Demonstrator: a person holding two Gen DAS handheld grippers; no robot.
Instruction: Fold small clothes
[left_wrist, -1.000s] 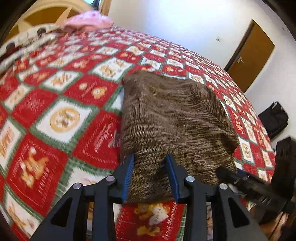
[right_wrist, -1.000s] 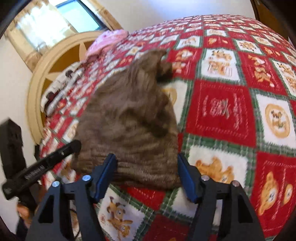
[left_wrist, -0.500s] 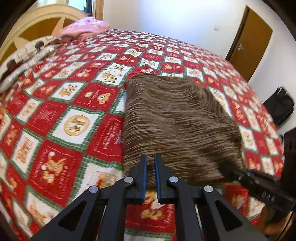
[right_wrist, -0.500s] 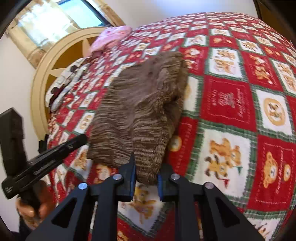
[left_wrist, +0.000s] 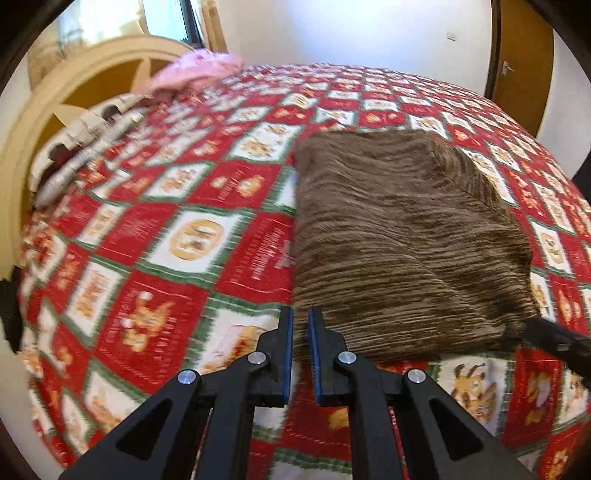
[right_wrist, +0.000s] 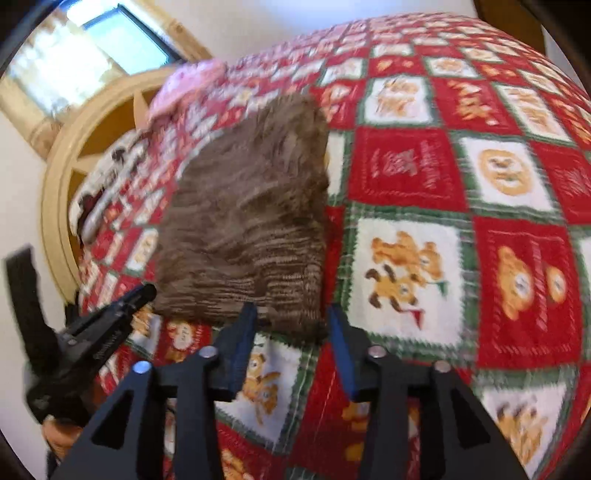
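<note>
A folded brown knit garment (left_wrist: 399, 236) lies flat on the red, white and green bedspread (left_wrist: 192, 236). My left gripper (left_wrist: 301, 317) is shut, with only a thin slit between the blue pads, and its tips sit at the garment's near left corner. No fabric shows pinched or lifted there. In the right wrist view the same garment (right_wrist: 251, 206) has its near right corner just ahead of my right gripper (right_wrist: 291, 317). Those jaws are opening and stand apart, not pressing the fabric. The left gripper (right_wrist: 146, 291) shows at the garment's other near corner.
A pink cloth (left_wrist: 195, 70) lies at the far end of the bed by the rounded wooden headboard (left_wrist: 96, 66). A patterned white pillow (left_wrist: 92, 133) lies along the left side. A wooden door (left_wrist: 521, 51) stands at the far right, a window (right_wrist: 122, 40) behind the headboard.
The left jaws closed from open and now sit at the garment's left corner. The right jaws pinched a raised fold half a second ago, then released it; the garment lies flat again.
</note>
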